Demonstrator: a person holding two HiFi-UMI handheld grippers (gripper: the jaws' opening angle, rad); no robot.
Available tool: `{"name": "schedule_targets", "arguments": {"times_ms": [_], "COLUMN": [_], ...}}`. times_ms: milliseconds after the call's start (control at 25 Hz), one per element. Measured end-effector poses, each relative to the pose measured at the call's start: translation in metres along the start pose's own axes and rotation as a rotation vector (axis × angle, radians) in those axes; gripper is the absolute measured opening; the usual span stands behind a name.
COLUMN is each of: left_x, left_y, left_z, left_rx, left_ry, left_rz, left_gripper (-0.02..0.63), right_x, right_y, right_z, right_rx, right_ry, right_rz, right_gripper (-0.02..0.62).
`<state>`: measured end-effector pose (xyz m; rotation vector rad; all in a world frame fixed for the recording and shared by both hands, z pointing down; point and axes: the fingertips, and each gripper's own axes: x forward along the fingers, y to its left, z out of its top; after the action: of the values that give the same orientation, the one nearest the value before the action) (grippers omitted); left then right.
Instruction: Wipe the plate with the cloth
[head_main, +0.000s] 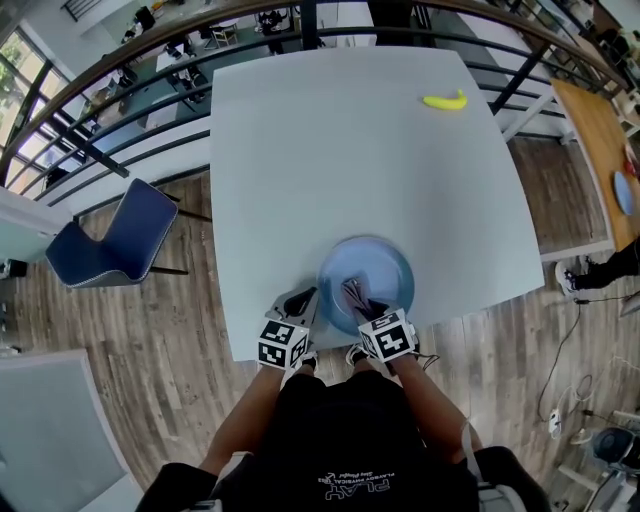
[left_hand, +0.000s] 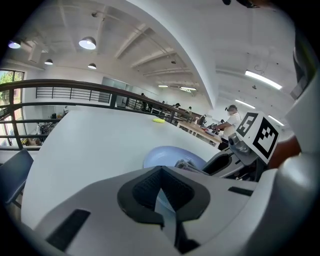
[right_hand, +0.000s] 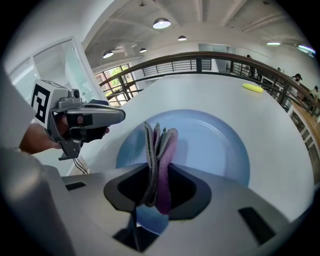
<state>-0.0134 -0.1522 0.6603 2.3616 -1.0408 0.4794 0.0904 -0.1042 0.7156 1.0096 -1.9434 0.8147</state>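
Jaws on the right gripper (right_hand: 157, 189) are pinching a folded cloth (right_hand: 159, 145), its grey and purple layers standing upright between the pads and poking out past the tips. That cloth is hanging over the near part of a pale blue plate (right_hand: 220, 145), which is sitting on the white desk (head_main: 350, 170) close to the edge nearest the person. Whether the cloth is pressing on the plate's surface I cannot tell. Jaws on the left gripper (left_hand: 160, 192) are meeting at the tips with nothing between them, and only a thin sliver of blue is showing through the slit behind. This gripper is being held just beside the plate's left rim. A yellow banana (head_main: 445, 101) is lying well apart from the plate, toward the far right of the desk. A blue chair (head_main: 115, 240) is standing on the wooden floor (head_main: 180, 330) to the left of the desk, and a dark railing (right_hand: 200, 56) is curving round beyond the far edge.
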Motion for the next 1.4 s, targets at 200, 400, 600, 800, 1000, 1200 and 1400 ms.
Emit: {"name": "schedule_targets", "arguments": {"times_ms": [200, 400, 600, 800, 1000, 1200, 1400], "left_x": [0.006, 0.01, 0.011, 0.011, 0.01, 0.008, -0.002], "left_y": [-0.007, -0.012, -0.017, -0.02, -0.02, -0.017, -0.018], "left_z": [0.007, 0.011, 0.016, 0.018, 0.018, 0.021, 0.029], "left_rx": [0.025, 0.042, 0.052, 0.058, 0.06, 0.054, 0.067], "left_ry": [0.008, 0.018, 0.012, 0.011, 0.013, 0.012, 0.001], "left_rz": [-0.025, -0.038, -0.042, -0.046, -0.04, -0.027, -0.011], "left_gripper": [0.012, 0.012, 0.012, 0.012, 0.012, 0.012, 0.012], "right_x": [-0.007, -0.015, -0.017, -0.02, -0.027, -0.028, -0.041], "right_y": [-0.018, -0.043, -0.057, -0.072, -0.09, -0.092, -0.078], "right_z": [-0.001, -0.005, -0.011, -0.011, -0.013, -0.006, 0.022], "right_rx": [0.005, 0.029, 0.106, 0.121, 0.135, 0.107, 0.121], "right_ry": [-0.013, -0.029, -0.056, -0.067, -0.054, -0.056, -0.146], "right_rz": [-0.054, -0.112, -0.116, -0.149, -0.201, -0.209, -0.159], "right_gripper": [0.118, 0.12, 0.126, 0.126, 0.126, 0.126, 0.126]}}
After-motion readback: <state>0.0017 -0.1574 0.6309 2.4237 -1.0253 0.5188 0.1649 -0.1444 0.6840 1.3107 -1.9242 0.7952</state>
